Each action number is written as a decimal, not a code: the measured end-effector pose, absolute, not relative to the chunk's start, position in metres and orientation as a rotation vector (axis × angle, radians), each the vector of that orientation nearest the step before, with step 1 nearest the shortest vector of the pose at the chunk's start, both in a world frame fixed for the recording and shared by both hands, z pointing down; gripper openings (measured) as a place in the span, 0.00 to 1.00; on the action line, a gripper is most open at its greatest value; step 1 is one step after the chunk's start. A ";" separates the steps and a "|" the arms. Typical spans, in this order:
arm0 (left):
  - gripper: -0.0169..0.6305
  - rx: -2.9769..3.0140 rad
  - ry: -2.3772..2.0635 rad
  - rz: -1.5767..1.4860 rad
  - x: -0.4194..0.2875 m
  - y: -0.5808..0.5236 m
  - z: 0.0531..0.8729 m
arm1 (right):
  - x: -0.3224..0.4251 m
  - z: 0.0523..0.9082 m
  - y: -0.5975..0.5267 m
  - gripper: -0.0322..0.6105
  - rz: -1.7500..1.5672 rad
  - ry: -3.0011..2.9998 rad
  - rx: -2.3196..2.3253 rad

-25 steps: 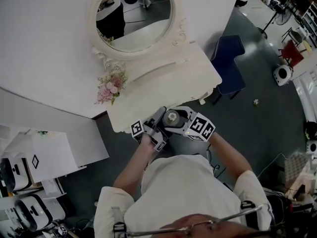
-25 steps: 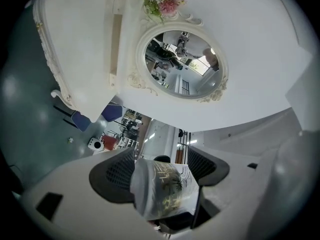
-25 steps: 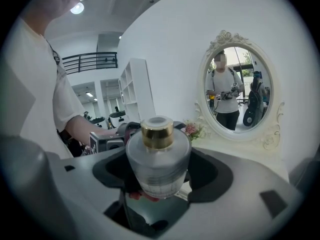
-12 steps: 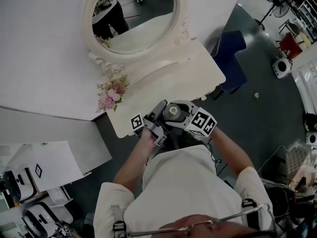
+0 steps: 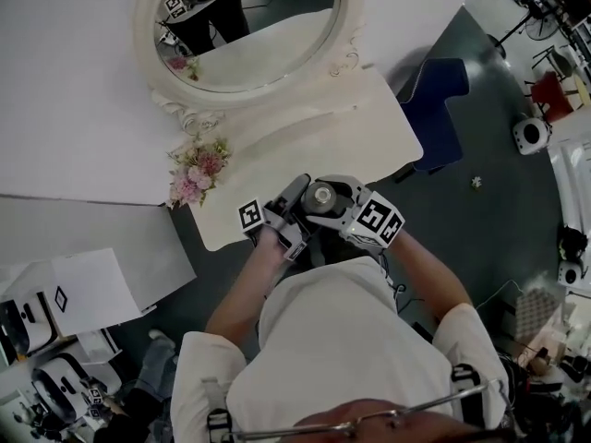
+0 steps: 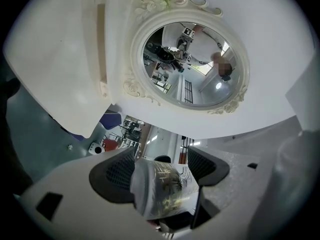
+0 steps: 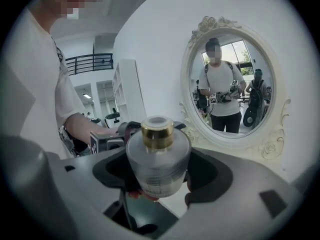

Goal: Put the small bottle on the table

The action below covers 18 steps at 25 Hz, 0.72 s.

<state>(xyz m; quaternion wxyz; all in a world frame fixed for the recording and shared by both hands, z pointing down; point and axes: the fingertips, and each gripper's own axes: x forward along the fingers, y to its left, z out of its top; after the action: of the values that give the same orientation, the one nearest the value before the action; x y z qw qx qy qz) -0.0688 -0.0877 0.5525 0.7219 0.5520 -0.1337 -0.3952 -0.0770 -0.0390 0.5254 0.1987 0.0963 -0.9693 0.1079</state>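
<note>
The small bottle (image 5: pixel 320 193) is squeezed by both the left gripper (image 6: pixel 161 165) and the right gripper (image 7: pixel 160 173), up in the air, with the table (image 5: pixel 277 150) just ahead of them. It looks like smooth glass: slippery and easy to break. Hold its fat middle, not the gold cap (image 7: pixel 157 132).

Open room lying across bare surface (image 5: pixel 323 137); mirror (image 5: pixel 249 17) blocking back edge, flowers (image 5: pixel 196 169) crowding left corner, blue chair (image 5: pixel 441 109) standing just beside right end.
</note>
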 end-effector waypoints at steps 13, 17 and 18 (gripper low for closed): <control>0.52 1.206 -0.451 -0.885 -0.054 -0.159 0.594 | -0.041 0.579 -0.127 0.58 0.305 -2.647 0.130; 0.52 1.204 -0.521 -0.877 -0.055 -0.169 0.612 | -0.025 0.601 -0.153 0.58 0.317 -2.636 0.141; 0.52 1.207 -0.536 -0.870 -0.056 -0.170 0.617 | -0.021 0.608 -0.159 0.58 0.326 -2.633 0.153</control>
<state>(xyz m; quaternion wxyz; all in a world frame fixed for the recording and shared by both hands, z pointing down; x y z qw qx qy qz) -0.0555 -0.1699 0.6172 0.7034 0.5426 -0.2410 -0.3910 -0.0210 -0.1590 0.6083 0.2397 0.0557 -0.9619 0.1189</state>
